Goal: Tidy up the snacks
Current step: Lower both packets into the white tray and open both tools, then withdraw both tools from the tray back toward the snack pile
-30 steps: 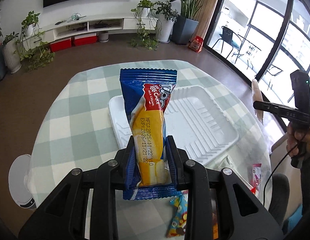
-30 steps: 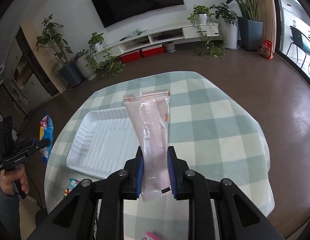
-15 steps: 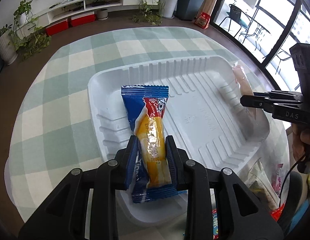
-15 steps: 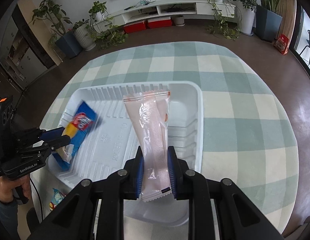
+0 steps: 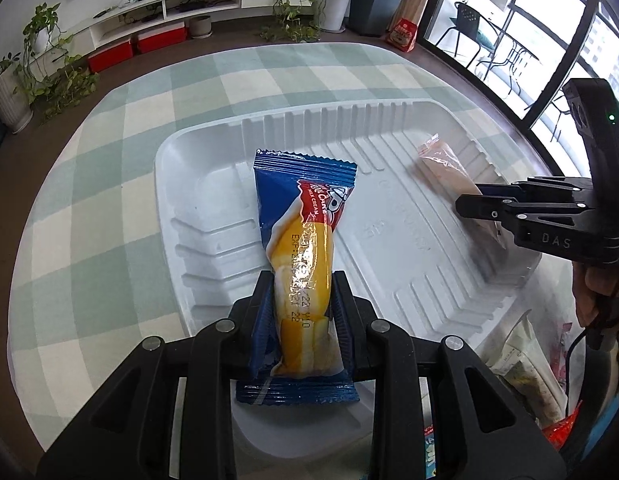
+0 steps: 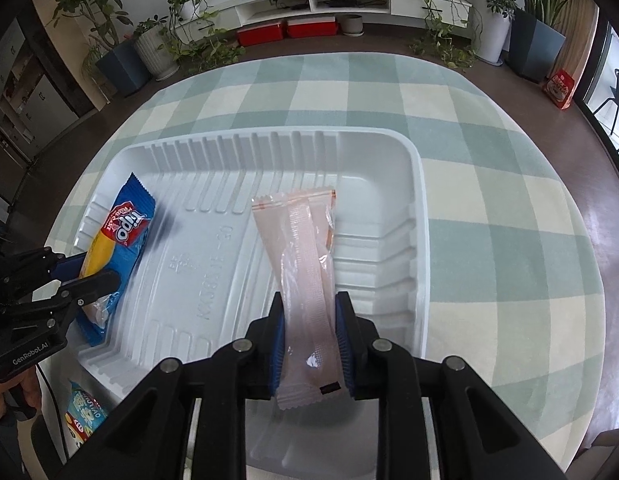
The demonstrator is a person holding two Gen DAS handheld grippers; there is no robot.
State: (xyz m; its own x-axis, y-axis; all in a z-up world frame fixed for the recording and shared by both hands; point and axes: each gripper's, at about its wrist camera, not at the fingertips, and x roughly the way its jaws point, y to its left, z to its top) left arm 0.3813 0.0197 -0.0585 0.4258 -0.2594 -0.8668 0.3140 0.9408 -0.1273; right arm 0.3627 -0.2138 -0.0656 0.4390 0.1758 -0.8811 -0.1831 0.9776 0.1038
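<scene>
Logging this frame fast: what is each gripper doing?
Left gripper: shut on the blue snack packet.
Right gripper: shut on the pink snack packet.

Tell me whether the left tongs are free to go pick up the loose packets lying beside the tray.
Probably not yet: the left tongs are shut on the blue snack over the tray. They must release it before reaching the packets.

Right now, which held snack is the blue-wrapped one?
The Tipo roll cake in the left tool: blue wrapper, yellow cake. The right tool holds a pale pink packet.
</scene>
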